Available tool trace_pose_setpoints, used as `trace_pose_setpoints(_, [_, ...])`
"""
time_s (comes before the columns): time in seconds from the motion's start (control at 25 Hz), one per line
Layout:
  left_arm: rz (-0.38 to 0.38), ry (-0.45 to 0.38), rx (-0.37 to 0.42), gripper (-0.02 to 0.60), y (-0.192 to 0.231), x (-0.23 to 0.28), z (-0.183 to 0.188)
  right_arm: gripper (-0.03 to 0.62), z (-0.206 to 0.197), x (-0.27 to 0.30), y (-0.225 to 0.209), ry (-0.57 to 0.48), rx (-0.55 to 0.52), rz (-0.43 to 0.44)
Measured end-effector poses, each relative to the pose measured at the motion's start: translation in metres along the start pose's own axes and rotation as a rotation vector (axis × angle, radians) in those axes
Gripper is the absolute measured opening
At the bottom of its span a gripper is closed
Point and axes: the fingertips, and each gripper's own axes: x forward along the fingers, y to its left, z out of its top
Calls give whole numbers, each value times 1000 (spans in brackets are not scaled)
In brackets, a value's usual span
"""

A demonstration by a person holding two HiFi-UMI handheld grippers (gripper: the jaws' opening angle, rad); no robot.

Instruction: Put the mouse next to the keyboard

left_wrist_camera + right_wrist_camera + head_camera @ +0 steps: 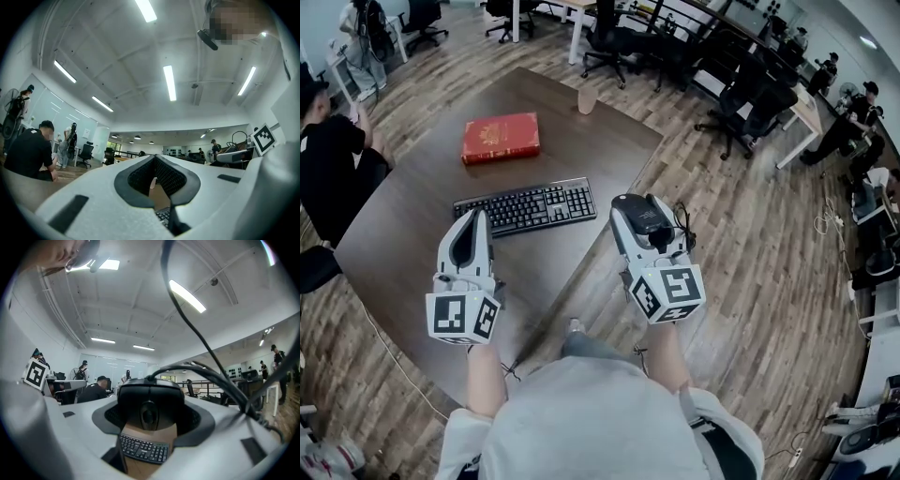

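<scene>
The black wired mouse (642,216) is held in the air just beyond the table's right edge, to the right of the black keyboard (526,206). My right gripper (640,201) is shut on the mouse (150,405), and its cable (682,221) loops over the gripper's right side. In the right gripper view the keyboard (143,449) lies below and ahead of the mouse. My left gripper (475,218) hovers over the dark table (403,225) just left of the keyboard's near end. Its jaws are shut, tips touching, with nothing between them (154,157).
A red book (501,138) lies behind the keyboard and a pale cup (587,99) stands near the table's far edge. A person in black (328,159) sits at the table's left side. Office chairs (741,112) and desks stand on the wooden floor beyond.
</scene>
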Motion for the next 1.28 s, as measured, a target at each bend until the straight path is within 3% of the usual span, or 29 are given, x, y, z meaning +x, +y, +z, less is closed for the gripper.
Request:
trace_pose_setpoints(0.56, [131,37,24,11,11,32,-18,250,-30,71,-41,74,5,100])
trace_pose_setpoints(1.0, [199,94,38,11,22,41,-38,250,-93,109,-58,230,3,145])
trace_pose_setpoints(1.28, [204,126,37,11,24,55,-52,250,-140,125,-76,361,-5,144])
